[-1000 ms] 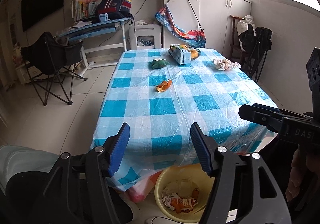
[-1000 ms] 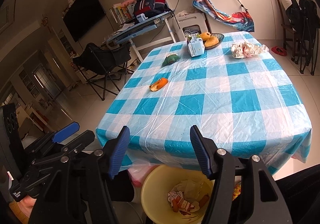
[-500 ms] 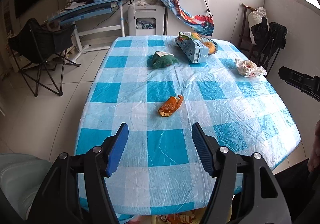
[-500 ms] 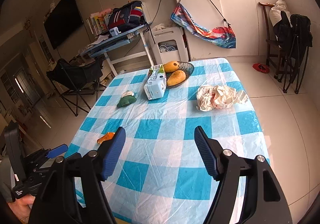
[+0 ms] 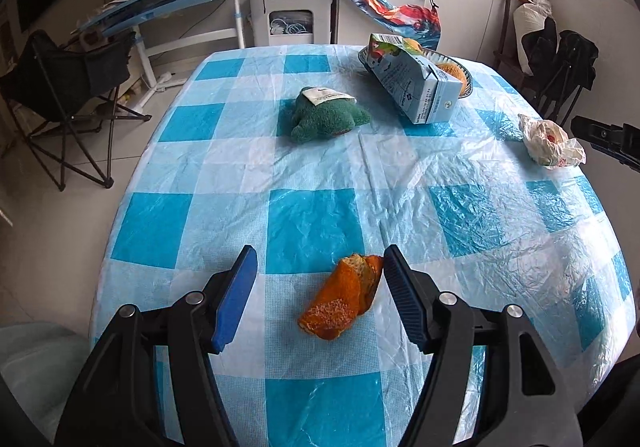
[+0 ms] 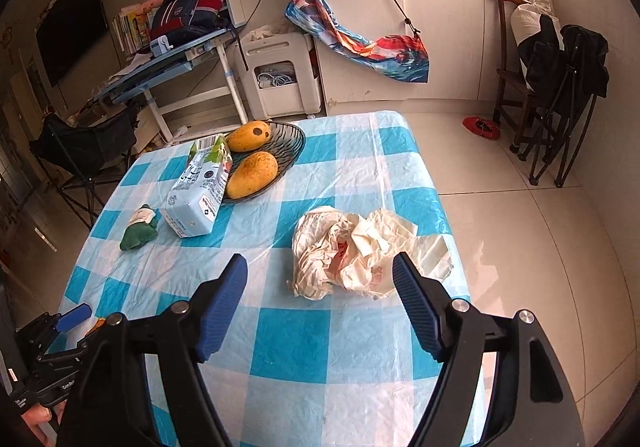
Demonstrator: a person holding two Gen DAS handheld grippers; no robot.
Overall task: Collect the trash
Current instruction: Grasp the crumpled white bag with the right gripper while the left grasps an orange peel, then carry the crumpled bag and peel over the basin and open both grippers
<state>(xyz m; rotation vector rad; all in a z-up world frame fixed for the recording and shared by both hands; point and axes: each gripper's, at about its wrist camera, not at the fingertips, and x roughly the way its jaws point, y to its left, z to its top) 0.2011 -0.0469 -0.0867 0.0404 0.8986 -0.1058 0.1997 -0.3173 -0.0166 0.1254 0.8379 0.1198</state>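
Left gripper [image 5: 316, 275] is standing spread over the bench [image 5: 312, 175], jaws apart. The orange peel [image 5: 342, 297] is lying on the checked cloth between them, close by the right-hand jaw; contact cannot be told. Right gripper [image 6: 320, 279] is opening, jaws framing the crumpled paper wrapper [image 6: 360, 251] without pressing it. Taking the milk carton [image 6: 200, 191] as landmark: the wrapper is lying to its right toward the bench edge, the green plush toy [image 6: 138, 229] just left of it, the fruit bowl [image 6: 290, 151] touching behind it, and the peel well nearer the camera.
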